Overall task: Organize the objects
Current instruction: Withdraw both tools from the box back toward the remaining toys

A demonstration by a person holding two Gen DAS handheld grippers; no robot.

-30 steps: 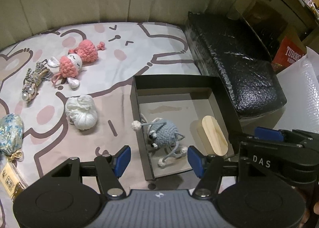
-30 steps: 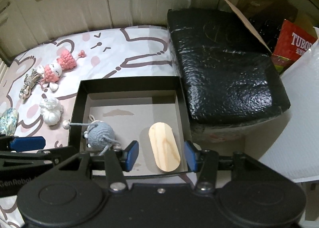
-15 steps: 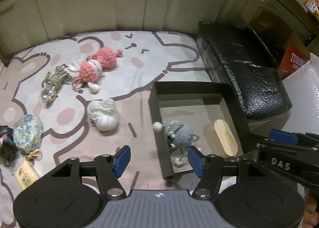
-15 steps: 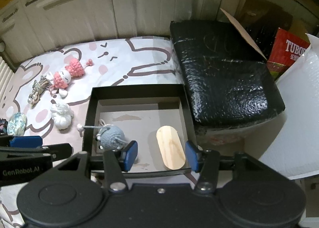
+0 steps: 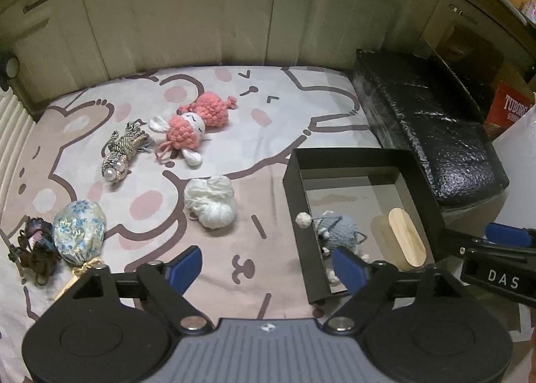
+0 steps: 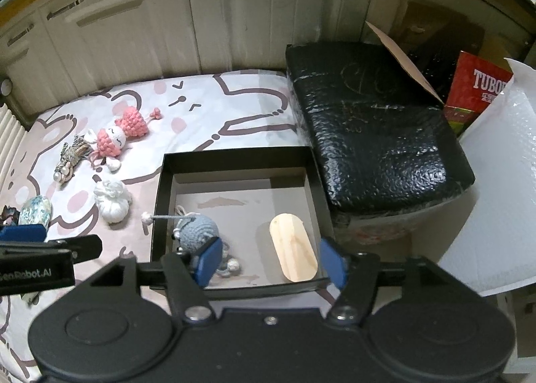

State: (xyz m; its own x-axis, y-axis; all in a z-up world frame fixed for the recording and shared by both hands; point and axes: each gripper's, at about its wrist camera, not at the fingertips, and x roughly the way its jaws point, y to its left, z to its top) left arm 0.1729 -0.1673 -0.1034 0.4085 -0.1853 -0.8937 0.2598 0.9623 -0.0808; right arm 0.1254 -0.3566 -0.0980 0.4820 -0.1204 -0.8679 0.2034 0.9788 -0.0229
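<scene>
bunny mat (image 5: 268, 108) | toys scattered nr black box (image 5: 355, 156) | both tongs opening, empty

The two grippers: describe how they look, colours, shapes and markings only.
The left claw and the right claw are alike: black frames with two round discs, silver screws, and blue pads on black fingers. The left has a ribbed grey centre panel. Side lettering reads "GenRobot.AI" on the left and "DAS" on the right.

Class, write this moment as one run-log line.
left gripper: opening, empty | right gripper: opening, empty | black box: grey mouse, wooden oval inside
</scene>
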